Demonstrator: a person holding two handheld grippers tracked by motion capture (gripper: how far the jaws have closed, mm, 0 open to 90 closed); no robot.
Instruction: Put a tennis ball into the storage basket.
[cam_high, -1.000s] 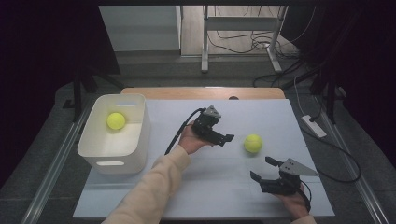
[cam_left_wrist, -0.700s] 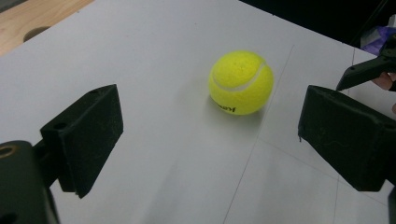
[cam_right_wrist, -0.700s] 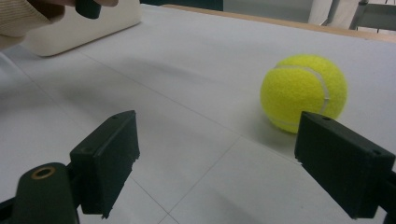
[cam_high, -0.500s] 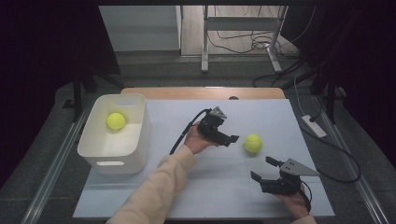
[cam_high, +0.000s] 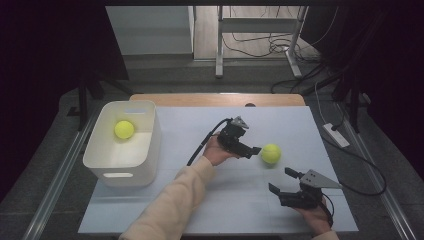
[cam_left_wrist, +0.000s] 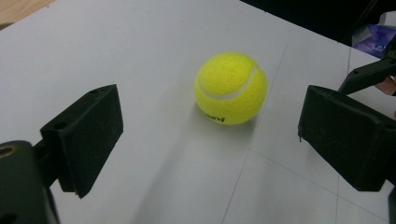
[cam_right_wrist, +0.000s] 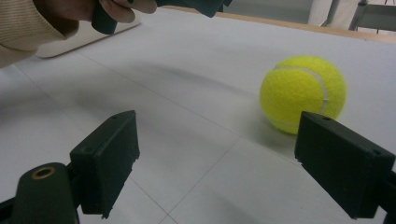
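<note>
- Yellow-green felt tennis ball (cam_high: 271, 153) lies loose on the white surface (cam_high: 165, 210), just ahead of the left gripper (cam_high: 253, 150); a second yellow-green tennis ball (cam_high: 124, 129) already sits inside the white plastic bin (cam_high: 100, 162) at the left.
- Judged from that, one ball is stowed and one is left: it has yet to be grasped, lifted and carried to the bin.
- Left gripper view: the fingers (cam_left_wrist: 84, 135) stand wide apart, the ball (cam_left_wrist: 230, 87) ahead and between them, untouched.
- Right gripper (cam_high: 281, 181) rests near the front edge, its fingers (cam_right_wrist: 106, 158) also spread wide and holding nothing.
- Right gripper view adds the ball's (cam_right_wrist: 302, 93) resting shadow; the high view alone gives the bin.
</note>
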